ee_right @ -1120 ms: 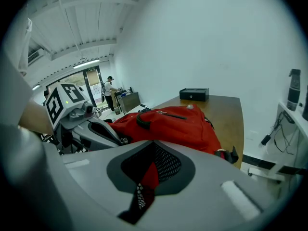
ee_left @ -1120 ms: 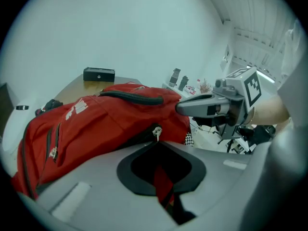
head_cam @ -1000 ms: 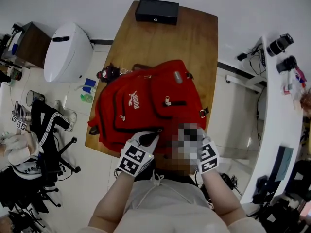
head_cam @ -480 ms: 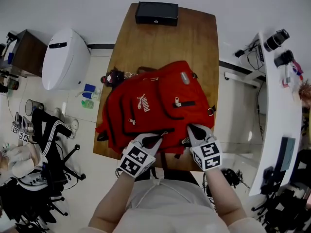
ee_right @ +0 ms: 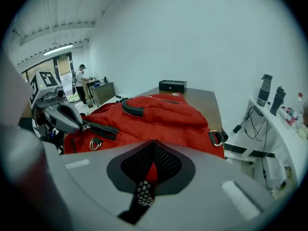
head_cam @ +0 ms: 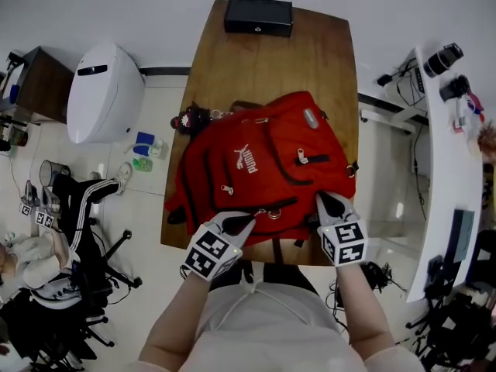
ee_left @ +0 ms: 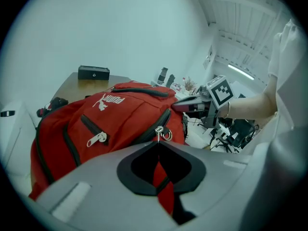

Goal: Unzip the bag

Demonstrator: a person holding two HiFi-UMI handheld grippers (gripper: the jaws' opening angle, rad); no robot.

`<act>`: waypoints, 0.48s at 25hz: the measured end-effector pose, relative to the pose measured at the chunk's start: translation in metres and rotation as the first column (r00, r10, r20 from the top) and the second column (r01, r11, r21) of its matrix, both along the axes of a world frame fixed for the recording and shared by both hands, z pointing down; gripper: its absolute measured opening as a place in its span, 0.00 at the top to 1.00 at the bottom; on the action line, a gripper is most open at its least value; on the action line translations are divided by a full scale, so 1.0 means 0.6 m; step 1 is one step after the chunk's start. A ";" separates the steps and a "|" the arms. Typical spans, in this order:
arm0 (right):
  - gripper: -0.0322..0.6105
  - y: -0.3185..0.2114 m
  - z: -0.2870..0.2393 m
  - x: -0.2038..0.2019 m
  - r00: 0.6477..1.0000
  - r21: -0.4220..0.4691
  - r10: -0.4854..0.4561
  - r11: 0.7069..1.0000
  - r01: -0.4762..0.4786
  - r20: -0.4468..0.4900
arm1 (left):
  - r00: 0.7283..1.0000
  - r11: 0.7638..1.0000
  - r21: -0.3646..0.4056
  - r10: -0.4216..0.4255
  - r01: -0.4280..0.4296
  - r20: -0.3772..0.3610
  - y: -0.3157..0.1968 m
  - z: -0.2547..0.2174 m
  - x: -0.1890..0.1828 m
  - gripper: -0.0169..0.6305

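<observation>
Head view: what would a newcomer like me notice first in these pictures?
The red backpack dominates the scene, lying across the near half of the wooden table. At its near edge the left gripper pinches a zipper pull, while the right gripper clamps the backpack's mesh side. A small black box sits alone at the table's far end.

place: lab-style workroom | landmark: wooden worktop (head_cam: 263, 60) | right of it: white side worktop (head_cam: 435, 169) carrying cameras (head_cam: 447, 59) and cables | left of it: swivel chair (head_cam: 81, 208), rounded white machine (head_cam: 105, 91), tiled floor | beyond it: bare white wall
</observation>
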State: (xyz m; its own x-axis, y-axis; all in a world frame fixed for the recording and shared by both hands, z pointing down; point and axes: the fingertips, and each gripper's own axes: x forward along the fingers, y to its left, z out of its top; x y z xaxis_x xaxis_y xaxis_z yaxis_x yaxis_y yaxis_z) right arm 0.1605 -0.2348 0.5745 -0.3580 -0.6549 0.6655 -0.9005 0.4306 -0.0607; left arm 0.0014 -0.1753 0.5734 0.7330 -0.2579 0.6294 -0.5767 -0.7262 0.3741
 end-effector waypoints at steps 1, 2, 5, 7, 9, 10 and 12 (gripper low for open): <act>0.94 -0.001 -0.001 0.000 1.000 0.001 0.011 1.000 -0.011 -0.011 | 1.000 1.000 0.000 0.000 0.000 -0.003 -0.001 -0.001 -0.006 0.96; 0.94 -0.002 -0.001 0.001 1.000 0.002 0.021 1.000 -0.021 -0.020 | 1.000 1.000 0.003 0.001 -0.001 -0.003 -0.001 -0.001 -0.012 0.96; 0.94 -0.002 -0.001 0.003 0.998 -0.001 0.058 0.998 -0.058 -0.022 | 1.000 1.000 0.020 0.001 -0.002 0.008 -0.001 0.001 -0.033 0.96; 0.94 -0.003 -0.001 0.004 0.997 -0.002 0.076 0.997 -0.076 -0.022 | 1.000 0.999 0.034 -0.012 0.012 0.011 -0.003 0.002 -0.050 0.95; 0.94 -0.003 -0.001 0.005 0.995 0.000 0.093 0.996 -0.093 -0.023 | 1.000 0.999 0.038 -0.024 0.023 0.009 -0.005 0.004 -0.066 0.95; 0.94 -0.002 -0.002 0.005 0.994 0.001 0.103 0.995 -0.103 -0.024 | 1.000 0.999 0.038 -0.028 0.028 0.009 -0.005 0.006 -0.073 0.95; 0.94 0.000 -0.004 0.006 0.992 0.004 0.124 0.992 -0.124 -0.029 | 0.999 0.999 0.040 -0.035 0.034 0.010 -0.003 0.010 -0.089 0.95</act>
